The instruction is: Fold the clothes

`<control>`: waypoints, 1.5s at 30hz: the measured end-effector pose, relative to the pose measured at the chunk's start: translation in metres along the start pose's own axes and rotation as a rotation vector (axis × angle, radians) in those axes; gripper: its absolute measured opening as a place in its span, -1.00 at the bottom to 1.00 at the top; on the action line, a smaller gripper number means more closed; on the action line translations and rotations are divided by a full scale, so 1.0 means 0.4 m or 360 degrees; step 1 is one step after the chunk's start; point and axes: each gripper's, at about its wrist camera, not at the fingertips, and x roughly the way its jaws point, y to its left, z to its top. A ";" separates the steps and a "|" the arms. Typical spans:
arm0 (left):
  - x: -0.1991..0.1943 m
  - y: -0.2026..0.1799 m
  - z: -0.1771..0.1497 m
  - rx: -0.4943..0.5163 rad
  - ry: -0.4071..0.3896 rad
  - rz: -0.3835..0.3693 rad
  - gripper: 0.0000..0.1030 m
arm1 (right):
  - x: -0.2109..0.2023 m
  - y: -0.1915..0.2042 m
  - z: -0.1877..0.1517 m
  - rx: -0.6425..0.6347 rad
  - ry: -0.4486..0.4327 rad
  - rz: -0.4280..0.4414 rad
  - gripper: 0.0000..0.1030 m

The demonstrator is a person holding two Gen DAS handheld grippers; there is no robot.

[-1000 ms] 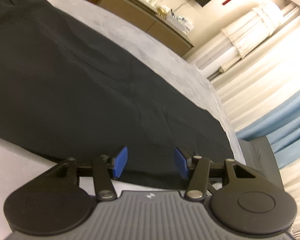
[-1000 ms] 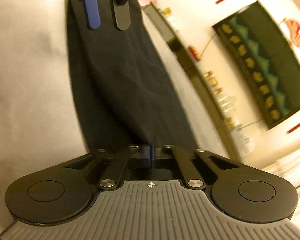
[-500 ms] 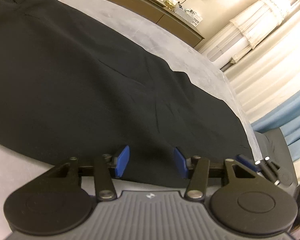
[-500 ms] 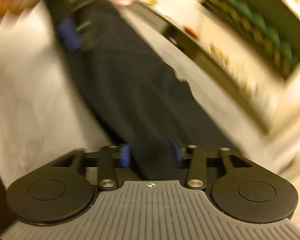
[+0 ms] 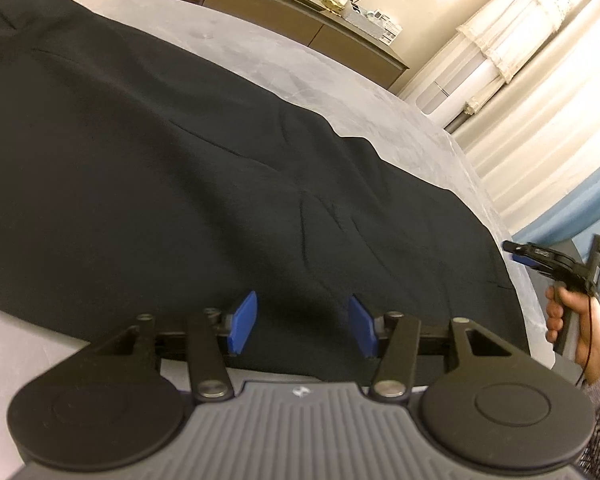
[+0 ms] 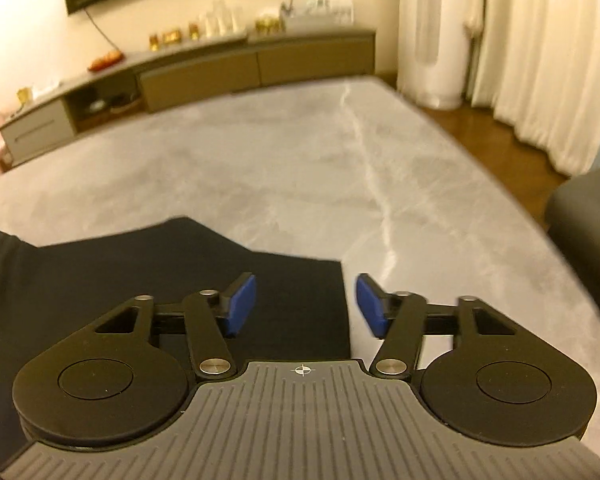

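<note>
A black garment [image 5: 180, 160] lies spread flat across the grey marble table [image 5: 340, 80]. My left gripper [image 5: 303, 322] hangs open over its near edge, blue pads apart, nothing pinched. In the right wrist view the garment's end [image 6: 100, 280] lies at lower left, its right edge running under the gap of my right gripper [image 6: 306, 306]. Those jaws are closing, but the pads stand clear of the cloth. The left wrist view shows the right gripper [image 5: 540, 258] at the far right, held by a hand [image 5: 572, 316] off the garment's corner.
A long low sideboard [image 6: 220, 68] with small objects on top runs along the far wall. Cream curtains [image 6: 540, 60] and a tall white appliance [image 6: 436, 32] stand at the right. A dark chair [image 6: 588, 220] sits by the table's right edge. Bare marble [image 6: 300, 160] stretches beyond the garment.
My right gripper let go of the garment, opened, rolled upright and swung to the garment's right end, coming into the left wrist view. The left gripper stayed open and tilted slightly.
</note>
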 end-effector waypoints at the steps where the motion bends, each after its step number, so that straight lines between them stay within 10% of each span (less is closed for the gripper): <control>1: -0.001 0.002 -0.001 -0.0006 0.0000 -0.0003 0.01 | 0.001 0.009 0.001 -0.0007 -0.0005 0.0017 -0.94; 9: 0.003 0.004 0.010 -0.0041 0.0005 -0.0026 0.01 | -0.034 0.026 0.027 -0.0036 -0.0121 0.0058 -1.00; 13: 0.002 -0.001 0.010 -0.0030 0.0008 -0.0046 0.01 | 0.016 -0.001 0.021 0.0021 -0.0025 0.0020 0.03; 15: 0.001 -0.004 0.009 -0.0022 0.0006 -0.0054 0.02 | 0.049 -0.005 0.016 -0.0004 0.0037 0.0012 -0.05; 17: 0.001 -0.004 0.008 -0.0019 0.0004 -0.0054 0.02 | 0.058 -0.003 0.014 -0.0015 0.0064 0.0056 -1.00; 25: 0.001 0.006 0.008 -0.0026 -0.0005 -0.0029 0.02 | 0.001 0.003 0.038 0.0022 -0.0137 0.0084 -1.00; 28: 0.005 0.008 0.008 -0.0027 0.0001 -0.0028 0.02 | 0.033 -0.023 0.035 0.0091 -0.0058 0.0045 -0.13; 30: 0.007 0.004 0.008 -0.0019 0.0004 -0.0034 0.03 | 0.068 -0.029 0.026 0.0074 0.0034 0.0047 0.05; 33: 0.009 0.000 0.006 -0.0001 0.0006 -0.0040 0.04 | 0.102 -0.027 0.017 0.0030 0.0096 0.0069 -0.24; 34: 0.009 0.001 0.006 0.0001 0.0006 -0.0040 0.04 | 0.100 -0.028 0.020 0.0052 0.0096 0.0119 -0.76; 35: 0.009 0.001 0.005 0.0002 0.0006 -0.0039 0.04 | 0.097 -0.028 0.024 0.0071 0.0092 0.0162 -0.84; 45: 0.003 0.004 0.003 0.0006 -0.0028 -0.0033 0.04 | 0.031 -0.001 0.063 -0.0020 -0.0161 0.0081 -1.00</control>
